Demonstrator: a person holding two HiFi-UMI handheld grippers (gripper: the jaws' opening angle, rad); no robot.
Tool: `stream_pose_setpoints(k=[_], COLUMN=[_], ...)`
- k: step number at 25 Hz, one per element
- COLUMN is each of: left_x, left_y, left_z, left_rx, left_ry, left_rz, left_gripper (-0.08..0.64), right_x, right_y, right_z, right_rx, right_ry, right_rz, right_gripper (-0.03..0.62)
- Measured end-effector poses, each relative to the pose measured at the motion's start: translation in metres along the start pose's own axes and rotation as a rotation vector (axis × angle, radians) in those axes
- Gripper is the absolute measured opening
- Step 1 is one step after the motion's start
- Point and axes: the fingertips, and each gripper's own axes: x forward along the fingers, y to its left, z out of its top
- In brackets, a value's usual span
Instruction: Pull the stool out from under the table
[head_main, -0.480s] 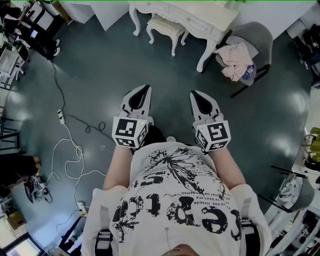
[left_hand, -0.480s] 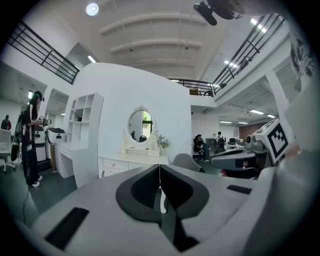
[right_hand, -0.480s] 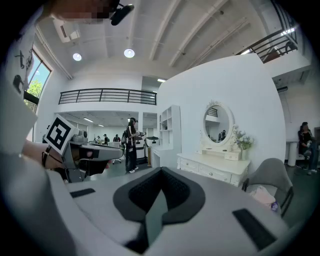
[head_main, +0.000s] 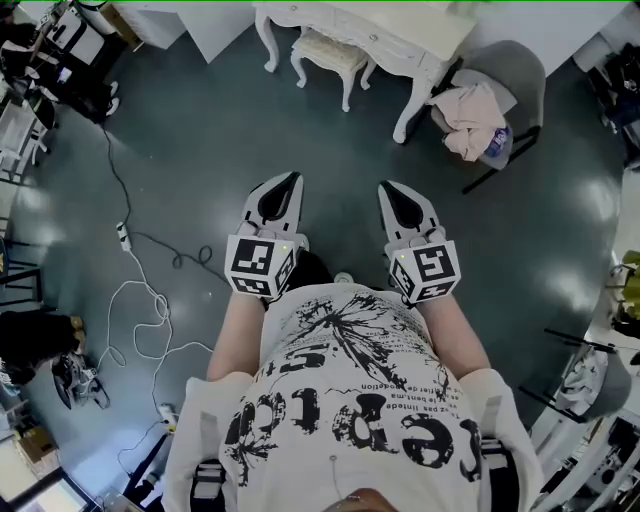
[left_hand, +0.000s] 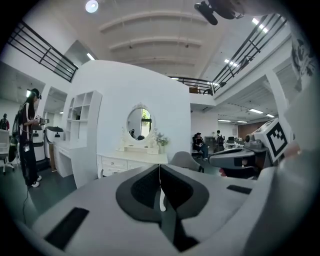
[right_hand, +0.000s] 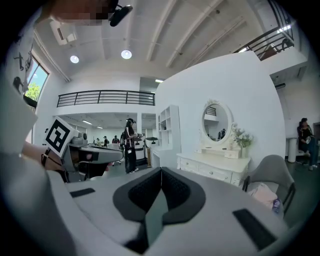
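Note:
A white cushioned stool (head_main: 327, 55) stands partly under the white dressing table (head_main: 385, 32) at the top of the head view. The table (left_hand: 135, 159) with its oval mirror also shows far ahead in both gripper views. My left gripper (head_main: 293, 176) and right gripper (head_main: 384, 185) are held side by side in front of my chest, well short of the stool, both pointing toward it. Each has its jaws together with nothing between them. In the left gripper view the right gripper (left_hand: 235, 159) shows at the right; the left gripper (right_hand: 95, 152) shows at the left of the right gripper view.
A grey chair (head_main: 510, 80) with a pink cloth (head_main: 470, 118) on it stands right of the table. White and black cables (head_main: 135, 300) trail over the dark floor at left. Equipment racks (head_main: 50, 60) line the left edge. A person (left_hand: 27, 135) stands far off at left.

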Motion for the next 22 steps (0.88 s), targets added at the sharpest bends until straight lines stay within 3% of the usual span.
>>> stream_pose_setpoints(k=[5, 6, 7, 8, 10, 16, 22], left_x=[0.007, 0.008, 0.01, 0.012, 0.019, 0.052, 0.108], left_y=[0.004, 0.006, 0.008, 0.01, 0.017, 0.053, 0.124], left_z=[-0.005, -0.005, -0.005, -0.006, -0.009, -0.016, -0.018], left_rx=[0.006, 0.004, 0.001, -0.001, -0.003, 0.0, 0.003], left_ry=[0.032, 0.035, 0.036, 0.037, 0.043, 0.062, 0.067], left_rz=[0.002, 0.005, 0.007, 0.008, 0.007, -0.005, -0.035], left_gripper=[0.02, 0.02, 0.02, 0.02, 0.021, 0.02, 0.02], right_x=[0.008, 0.011, 0.014, 0.018, 0.027, 0.072, 0.157], right_y=[-0.006, -0.008, -0.01, -0.013, -0.018, -0.033, -0.05], right_z=[-0.002, -0.004, -0.005, -0.007, -0.01, -0.016, -0.019], right_rx=[0.01, 0.015, 0.019, 0.021, 0.02, 0.021, 0.01], right_ry=[-0.005, 0.002, 0.008, 0.013, 0.015, 0.028, 0.048], right_rz=[-0.016, -0.018, -0.019, -0.021, -0.031, -0.042, -0.077], right_gripper=[0.022, 0.061, 0.156, 0.208, 0.232, 0.242, 0.242])
